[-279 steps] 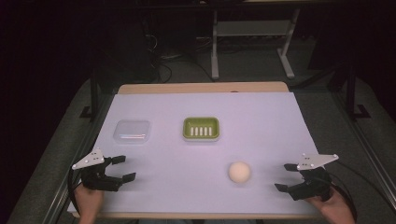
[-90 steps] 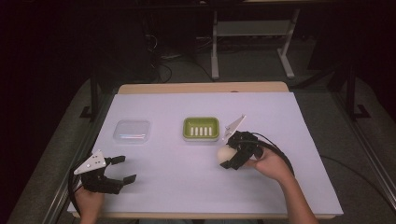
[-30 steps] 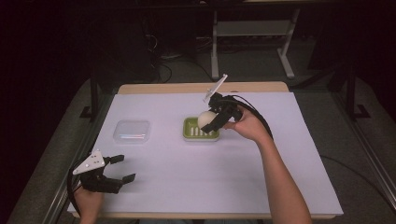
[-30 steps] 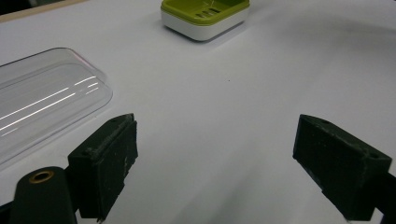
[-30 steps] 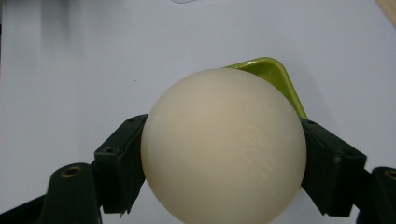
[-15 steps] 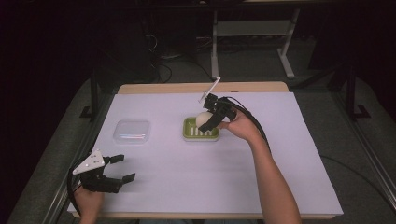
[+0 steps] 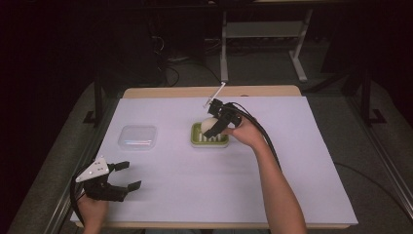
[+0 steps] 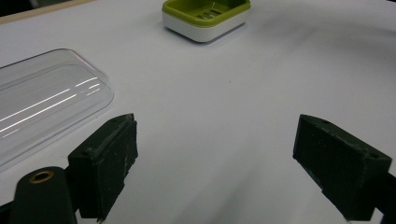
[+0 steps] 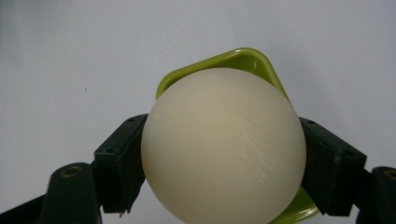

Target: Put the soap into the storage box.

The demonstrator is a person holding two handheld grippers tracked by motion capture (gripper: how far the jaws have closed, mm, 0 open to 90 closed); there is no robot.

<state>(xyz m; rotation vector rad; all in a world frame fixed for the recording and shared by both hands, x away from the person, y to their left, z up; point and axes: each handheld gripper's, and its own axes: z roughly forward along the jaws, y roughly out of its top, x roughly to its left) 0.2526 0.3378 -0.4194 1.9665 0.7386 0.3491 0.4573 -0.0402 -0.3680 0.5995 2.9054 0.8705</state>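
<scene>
Cream soap (image 9: 223,144) clamped between right gripper (image 9: 223,161) fingers (image 9: 116,161).

A clear lid (image 7: 138,137) lies flat on the white surface (image 7: 311,161), left of centre, nothing touching it. Up close its glossy top (image 8: 42,102) catches streaks of light. Beyond the far edge, a grey metal stand (image 7: 263,34) sits on the dark floor beside loose cables (image 7: 170,58).
</scene>
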